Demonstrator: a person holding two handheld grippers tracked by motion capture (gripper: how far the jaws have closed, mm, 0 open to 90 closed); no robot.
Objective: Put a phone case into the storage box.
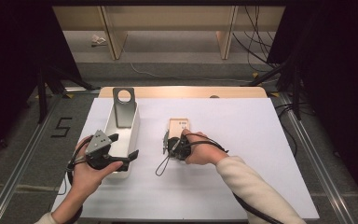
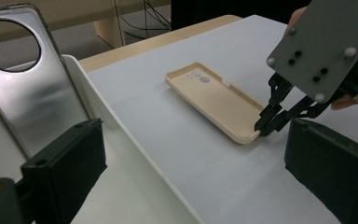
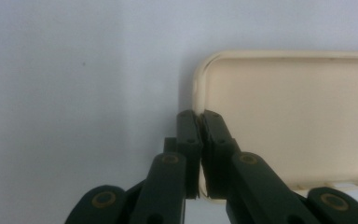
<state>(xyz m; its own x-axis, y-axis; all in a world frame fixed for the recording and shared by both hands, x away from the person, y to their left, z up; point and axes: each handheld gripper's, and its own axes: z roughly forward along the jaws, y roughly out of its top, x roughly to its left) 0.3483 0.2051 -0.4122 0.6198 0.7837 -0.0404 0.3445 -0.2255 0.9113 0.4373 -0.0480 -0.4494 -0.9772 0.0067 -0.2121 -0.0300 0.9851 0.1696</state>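
my right gripper is clenched on the near short rim of the cream plastic phone case, which lies hollow side up on the white table sheet. i judge the grasp made but the lift and any move to the white rectangular bin left. my left gripper hangs released at that bin, where a silvery metal phone back plate leans.

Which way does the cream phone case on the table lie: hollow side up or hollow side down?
Hollow side up. The phone case lies flat on the white table, its raised rim and inner face showing, and the right gripper is pinching that rim at one end.
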